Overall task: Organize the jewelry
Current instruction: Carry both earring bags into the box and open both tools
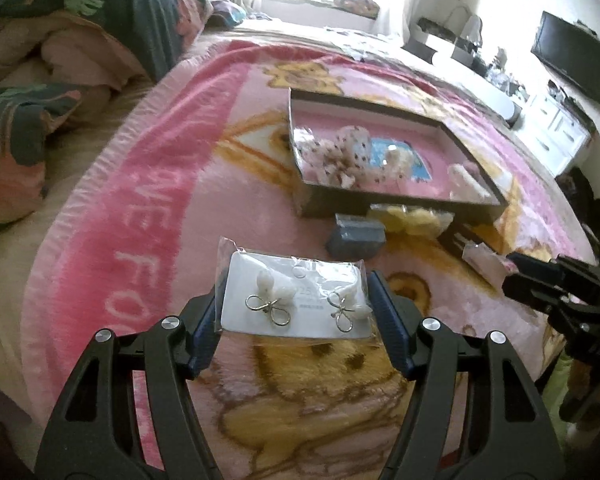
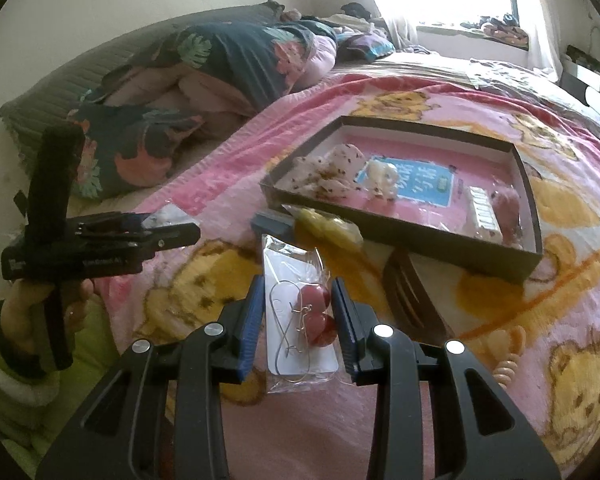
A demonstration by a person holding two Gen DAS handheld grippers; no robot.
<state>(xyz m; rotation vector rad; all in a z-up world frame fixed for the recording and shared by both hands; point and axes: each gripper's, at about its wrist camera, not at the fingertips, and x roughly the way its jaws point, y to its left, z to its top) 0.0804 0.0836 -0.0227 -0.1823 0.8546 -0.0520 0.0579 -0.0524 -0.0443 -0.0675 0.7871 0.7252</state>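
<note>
Left wrist view: the left gripper is level above the pink blanket, jaws clamped on the side edges of a bagged card of white earrings, short of the box. Right wrist view: the right gripper points toward the box, jaws closed against a bagged card of red earrings held over the blanket; a hand grips the left gripper's handle upright at left.
</note>
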